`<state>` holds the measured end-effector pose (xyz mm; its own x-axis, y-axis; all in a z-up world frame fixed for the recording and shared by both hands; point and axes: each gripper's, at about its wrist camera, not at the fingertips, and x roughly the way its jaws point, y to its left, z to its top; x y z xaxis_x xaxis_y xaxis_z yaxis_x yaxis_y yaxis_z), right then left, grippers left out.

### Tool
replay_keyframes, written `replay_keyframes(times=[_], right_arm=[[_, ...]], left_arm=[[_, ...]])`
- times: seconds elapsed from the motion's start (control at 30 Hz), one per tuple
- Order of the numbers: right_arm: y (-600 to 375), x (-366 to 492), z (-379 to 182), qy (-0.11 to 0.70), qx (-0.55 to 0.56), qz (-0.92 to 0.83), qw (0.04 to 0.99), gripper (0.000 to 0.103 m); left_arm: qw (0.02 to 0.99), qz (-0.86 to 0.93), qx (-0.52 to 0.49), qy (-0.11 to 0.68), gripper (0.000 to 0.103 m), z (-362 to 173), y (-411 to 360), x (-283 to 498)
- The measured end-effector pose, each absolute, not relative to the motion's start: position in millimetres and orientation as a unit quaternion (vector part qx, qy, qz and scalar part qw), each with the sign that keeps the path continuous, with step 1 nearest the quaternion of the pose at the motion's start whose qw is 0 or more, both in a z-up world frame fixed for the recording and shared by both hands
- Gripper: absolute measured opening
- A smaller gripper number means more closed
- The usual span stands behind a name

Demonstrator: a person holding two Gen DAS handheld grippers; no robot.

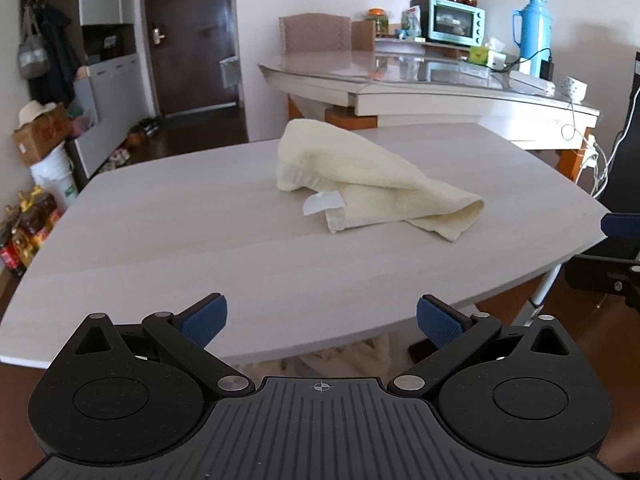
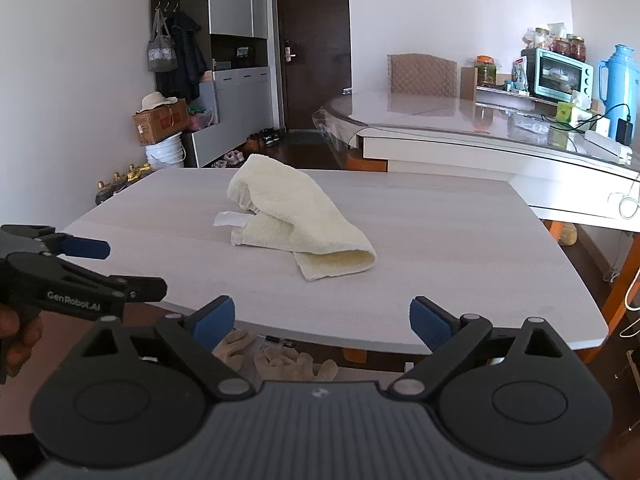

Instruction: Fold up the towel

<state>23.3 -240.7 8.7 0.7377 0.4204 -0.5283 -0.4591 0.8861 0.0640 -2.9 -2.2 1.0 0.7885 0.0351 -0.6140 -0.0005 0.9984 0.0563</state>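
A pale yellow towel [image 1: 360, 176] lies crumpled in a loose roll on the middle of the light wood table [image 1: 200, 240], with a white label sticking out at its near side. It also shows in the right wrist view [image 2: 296, 220]. My left gripper [image 1: 322, 322] is open and empty, held above the table's near edge, well short of the towel. My right gripper [image 2: 322, 320] is open and empty, also at the near edge. The left gripper shows at the left of the right wrist view [image 2: 86, 249].
A larger glass-topped table [image 1: 400, 76] stands behind, carrying a teal toaster oven [image 1: 456, 26], a blue thermos [image 1: 534, 30], jars and cables. A chair back [image 1: 316, 34] sits behind it. Boxes, a bucket and bottles stand on the floor at left. Cloth lies under the table [image 2: 280, 356].
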Motion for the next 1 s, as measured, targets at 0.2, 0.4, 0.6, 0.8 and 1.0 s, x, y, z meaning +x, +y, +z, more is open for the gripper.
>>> replay_keyframes(times=[0.2,0.4,0.6,0.8,1.0], right_arm=[[-242.1,21.0,6.3,0.259,-0.022,0.233,0.937,0.099],[-241.3,15.5,-1.6,0.278,-0.029,0.233,0.931,0.099],[-236.5,13.0,-7.7,0.286,-0.029,0.231,0.930,0.099],[-232.1,17.4,-8.1,0.286,-0.031,0.232,0.929,0.099],[-236.7,17.0,-4.7,0.282,-0.025,0.231,0.931,0.099]], left_arm=[[0.949,0.007,0.020,0.315,0.103,2.6,-3.0,-3.5],[0.951,0.011,0.019,0.308,0.103,-0.5,-6.1,-29.6],[0.949,0.011,0.017,0.316,0.103,-6.4,-3.2,-27.6],[0.948,0.014,0.016,0.316,0.103,-7.3,-4.9,-24.7],[0.948,0.016,0.015,0.316,0.103,-7.4,-5.8,-24.3]])
